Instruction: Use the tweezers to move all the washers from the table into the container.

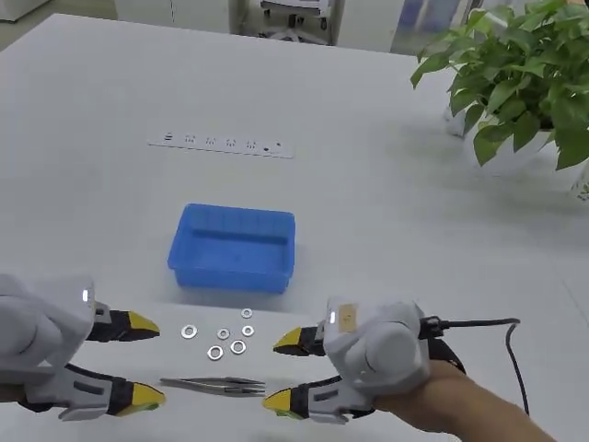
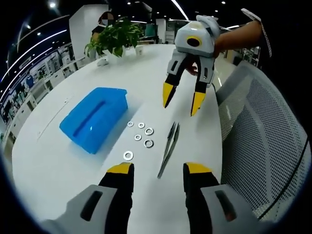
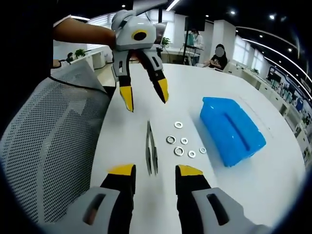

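Although none of the washers [image 1: 224, 334] had reached the blue container [image 1: 230, 276], we had everything set out to begin. We counted six small metal washers in a loose cluster on the white desk [image 1: 386, 212], just at 6 o'clock of the container, whose inside looked empty. The tweezers [image 1: 213, 385] lay flat on the desk at 6 o'clock of the washers, near them but not touching, with nothing holding them.

We judged the task to be at its very start. The tweezers had to be picked up, and all six washers were left to carry over.

The tweezers' long axis ran along the 9-to-3 line of the head view, straight between our two tongs. The joined end seemed to point to 9 o'clock, toward the left tongs [image 1: 143, 359]. The split end with the two tips pointed to 3 o'clock, toward the right tongs [image 1: 281, 371]. The gripper views agreed, each looking along the tweezers at the other tongs.

Both pairs of tongs had their yellow-tipped jaws spread wide with nothing between them. One pair sat at each end of the tweezers.
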Tool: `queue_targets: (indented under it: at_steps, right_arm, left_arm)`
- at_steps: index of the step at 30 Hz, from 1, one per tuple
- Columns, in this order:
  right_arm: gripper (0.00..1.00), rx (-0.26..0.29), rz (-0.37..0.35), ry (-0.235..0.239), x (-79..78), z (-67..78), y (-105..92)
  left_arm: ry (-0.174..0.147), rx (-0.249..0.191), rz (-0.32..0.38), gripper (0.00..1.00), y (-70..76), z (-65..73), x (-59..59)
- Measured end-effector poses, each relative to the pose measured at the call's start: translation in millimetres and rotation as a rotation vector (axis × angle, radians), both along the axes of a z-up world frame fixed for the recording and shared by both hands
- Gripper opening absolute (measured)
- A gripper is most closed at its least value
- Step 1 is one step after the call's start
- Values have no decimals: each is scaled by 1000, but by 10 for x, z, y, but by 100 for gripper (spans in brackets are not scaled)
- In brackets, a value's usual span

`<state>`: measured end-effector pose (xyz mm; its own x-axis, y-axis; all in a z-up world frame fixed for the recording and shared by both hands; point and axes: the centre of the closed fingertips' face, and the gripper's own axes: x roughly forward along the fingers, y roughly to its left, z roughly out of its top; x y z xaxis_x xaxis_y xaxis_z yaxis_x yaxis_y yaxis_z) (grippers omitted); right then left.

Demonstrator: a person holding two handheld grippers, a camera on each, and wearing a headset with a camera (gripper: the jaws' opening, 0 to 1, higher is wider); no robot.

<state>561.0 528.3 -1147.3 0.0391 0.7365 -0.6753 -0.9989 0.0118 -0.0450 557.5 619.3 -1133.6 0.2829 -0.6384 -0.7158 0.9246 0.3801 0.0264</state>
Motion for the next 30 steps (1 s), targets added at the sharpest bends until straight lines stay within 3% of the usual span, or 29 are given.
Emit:
queue_targets:
  at_steps: [10,13,30]
  right_arm:
    - [26,-34,40,14,-1,-104,128]
    - [24,-49,52,16,-5,-144,153]
    - [18,-116,106,22,-34,-344,290]
  left_arm:
    - [32,75,-73,30,-21,-174,-43]
    - [42,127,-118,27,18,-269,-50]
    - [65,187,-227,14,-42,-409,-18]
